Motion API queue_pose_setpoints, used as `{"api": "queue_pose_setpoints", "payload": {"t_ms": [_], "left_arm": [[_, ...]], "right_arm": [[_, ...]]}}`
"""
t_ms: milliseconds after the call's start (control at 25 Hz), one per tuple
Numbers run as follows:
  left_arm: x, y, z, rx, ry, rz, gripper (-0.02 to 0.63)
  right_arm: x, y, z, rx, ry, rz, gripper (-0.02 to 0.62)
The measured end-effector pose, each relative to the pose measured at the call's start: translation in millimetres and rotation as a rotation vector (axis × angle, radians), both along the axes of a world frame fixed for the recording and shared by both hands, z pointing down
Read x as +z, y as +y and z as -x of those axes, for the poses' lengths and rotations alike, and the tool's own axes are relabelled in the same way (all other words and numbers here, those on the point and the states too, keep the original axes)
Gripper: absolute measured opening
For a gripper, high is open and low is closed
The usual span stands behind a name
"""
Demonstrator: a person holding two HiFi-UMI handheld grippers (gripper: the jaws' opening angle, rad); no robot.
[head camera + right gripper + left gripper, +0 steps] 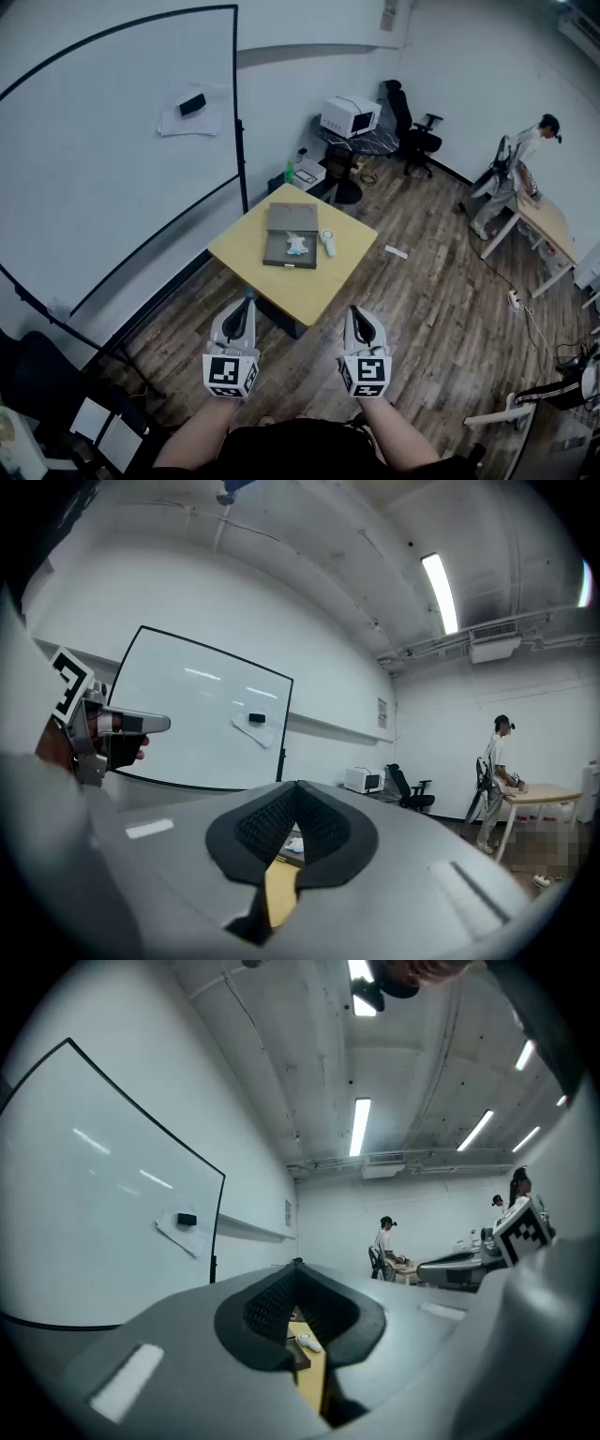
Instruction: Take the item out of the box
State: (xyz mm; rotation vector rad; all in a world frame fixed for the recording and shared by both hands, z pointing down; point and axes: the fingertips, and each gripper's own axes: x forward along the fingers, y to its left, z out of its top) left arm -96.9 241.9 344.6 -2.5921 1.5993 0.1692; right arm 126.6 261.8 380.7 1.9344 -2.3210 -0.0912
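Note:
An open grey box (291,236) lies on the small yellow table (281,286), well ahead of both grippers. A small white and blue item (297,246) rests inside it. A white oblong device (327,243) lies on the table just right of the box. My left gripper (249,293) and right gripper (353,311) are held side by side near the table's front edge, above the floor, both shut and empty. In the left gripper view the shut jaw tips (298,1263) frame a sliver of table and the white device (307,1341). The right gripper's tips (298,784) also meet.
A large whiteboard (103,159) stands left of the table. Behind it are a microwave (351,114) on a round table, a green bottle (289,172) and an office chair (412,131). A person (525,159) stands at a wooden desk at far right. Wooden floor surrounds the table.

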Motion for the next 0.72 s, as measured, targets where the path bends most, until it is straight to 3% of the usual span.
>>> {"api": "queue_pose_setpoints", "payload": {"t_ms": [520, 640, 720], "left_arm": [[2.6, -1.8, -13.8, -0.016, -0.006, 0.009, 0.000], [4.1, -3.8, -18.1, -0.024, -0.010, 0.010, 0.000], [4.6, -7.4, -21.6, -0.030, -0.009, 0.008, 0.000]], "right_arm": [[10.3, -10.9, -7.3, -0.042, -0.037, 0.020, 0.006], [15.8, -18.3, -0.5, -0.131, -0.062, 0.041, 0.012], [19.1, -28.4, 6.3, -0.205, -0.115, 0.076, 0.597]]}}
